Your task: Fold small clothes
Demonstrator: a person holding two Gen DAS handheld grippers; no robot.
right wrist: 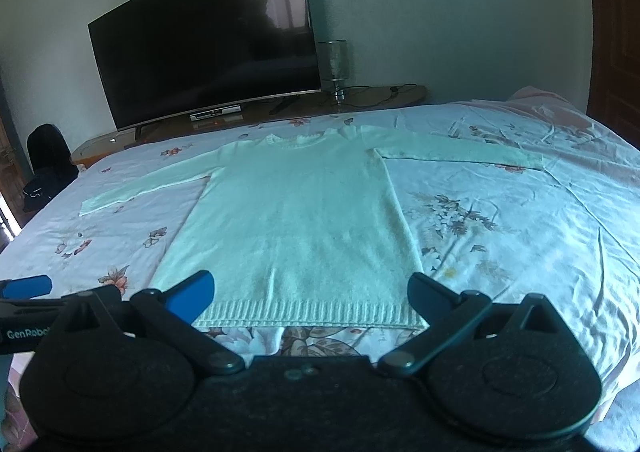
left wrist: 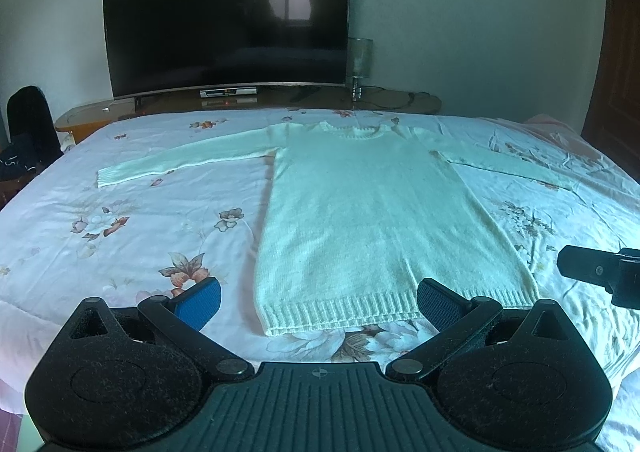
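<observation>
A pale, cream-white knitted sweater (left wrist: 372, 212) lies flat and face-up on the bed (left wrist: 132, 220), unfolded. Its ribbed hem sits close to the bed's near edge, its round ribbed collar toward the far edge. Both long sleeves are spread outward and slightly down, one reaching toward the left edge, the other toward the right. The body looks smooth, with no folds.

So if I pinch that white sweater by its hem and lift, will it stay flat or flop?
The sweater is a soft knit lying flat, so it will likely droop. Its spread sleeves would probably trail. The ribbed hem should grip fairly well.
</observation>
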